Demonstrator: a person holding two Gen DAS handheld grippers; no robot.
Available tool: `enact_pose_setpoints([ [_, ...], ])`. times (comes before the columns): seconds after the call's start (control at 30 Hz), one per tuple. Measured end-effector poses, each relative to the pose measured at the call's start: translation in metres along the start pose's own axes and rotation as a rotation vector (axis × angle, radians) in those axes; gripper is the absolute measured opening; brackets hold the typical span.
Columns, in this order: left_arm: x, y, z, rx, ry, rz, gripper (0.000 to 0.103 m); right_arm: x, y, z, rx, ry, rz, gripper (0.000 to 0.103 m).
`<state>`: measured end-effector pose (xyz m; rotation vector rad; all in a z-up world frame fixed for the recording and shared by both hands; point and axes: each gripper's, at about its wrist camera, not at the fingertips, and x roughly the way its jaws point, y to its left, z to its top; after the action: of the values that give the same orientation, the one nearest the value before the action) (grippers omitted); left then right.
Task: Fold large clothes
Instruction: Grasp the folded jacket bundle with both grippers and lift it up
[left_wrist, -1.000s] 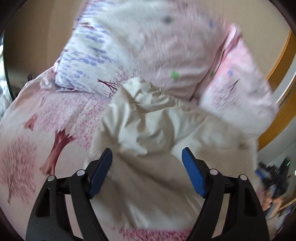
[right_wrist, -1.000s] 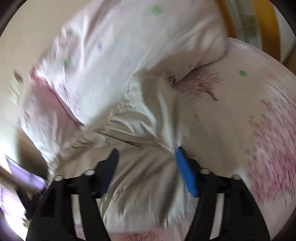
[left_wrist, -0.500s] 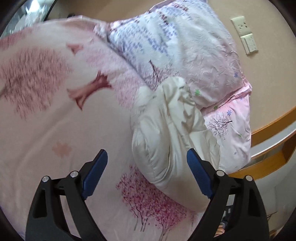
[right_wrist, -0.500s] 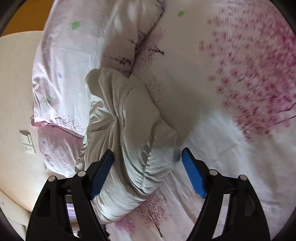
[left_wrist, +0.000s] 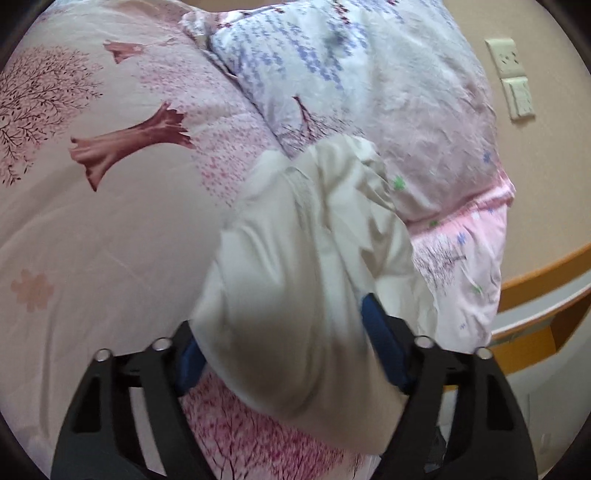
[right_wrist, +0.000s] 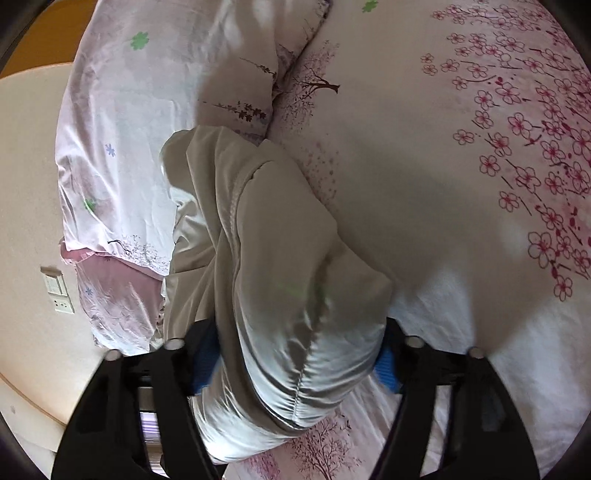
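A cream puffy garment (left_wrist: 306, 266) lies bunched in a long roll on the bed, one end against the pillows. It also shows in the right wrist view (right_wrist: 280, 266). My left gripper (left_wrist: 291, 350) is open, its blue pads straddling the near end of the roll. My right gripper (right_wrist: 295, 358) is open too, its pads on either side of the same bulky fold. The cloth bulges up between both pairs of fingers and hides part of the pads.
The bed has a pink cherry-tree cover (left_wrist: 92, 221), also in the right wrist view (right_wrist: 461, 166). Two floral pillows (left_wrist: 369, 92) lean on the beige wall with sockets (left_wrist: 513, 77). A wooden bed edge (left_wrist: 546, 269) runs at the right.
Both grippers have moved closer to the cream garment, from hovering back to straddling its near end. The jaws stayed open. The garment lies much the same.
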<state>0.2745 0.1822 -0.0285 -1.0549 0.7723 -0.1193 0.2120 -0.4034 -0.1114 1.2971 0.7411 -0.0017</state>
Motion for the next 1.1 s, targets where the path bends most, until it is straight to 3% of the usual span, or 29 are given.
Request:
enact_pose_setpoints([
  [0.17,0.001,0.005,0.006,-0.019,-0.003,-0.046,0.036,-0.006,0.006,-0.002,-0.047,-0.021,0.028,0.038],
  [0.33,-0.009,-0.002,0.008,0.025,-0.012,-0.089,0.024,-0.015,0.022,-0.008,-0.116,-0.049,0.052,0.03],
  [0.57,-0.05,0.004,0.008,0.049,-0.049,-0.127,0.023,-0.026,0.038,-0.032,-0.202,-0.001,0.09,0.028],
  [0.87,-0.144,0.059,-0.025,0.017,-0.115,-0.091,0.023,-0.039,0.028,-0.097,-0.299,0.116,0.107,0.028],
  [1.03,-0.172,0.083,-0.037,0.0,-0.14,-0.075,0.025,-0.049,0.021,-0.13,-0.379,0.126,0.049,0.03],
  [1.1,-0.171,0.088,-0.04,0.005,-0.136,-0.059,0.029,-0.053,0.022,-0.136,-0.441,0.111,-0.008,0.042],
])
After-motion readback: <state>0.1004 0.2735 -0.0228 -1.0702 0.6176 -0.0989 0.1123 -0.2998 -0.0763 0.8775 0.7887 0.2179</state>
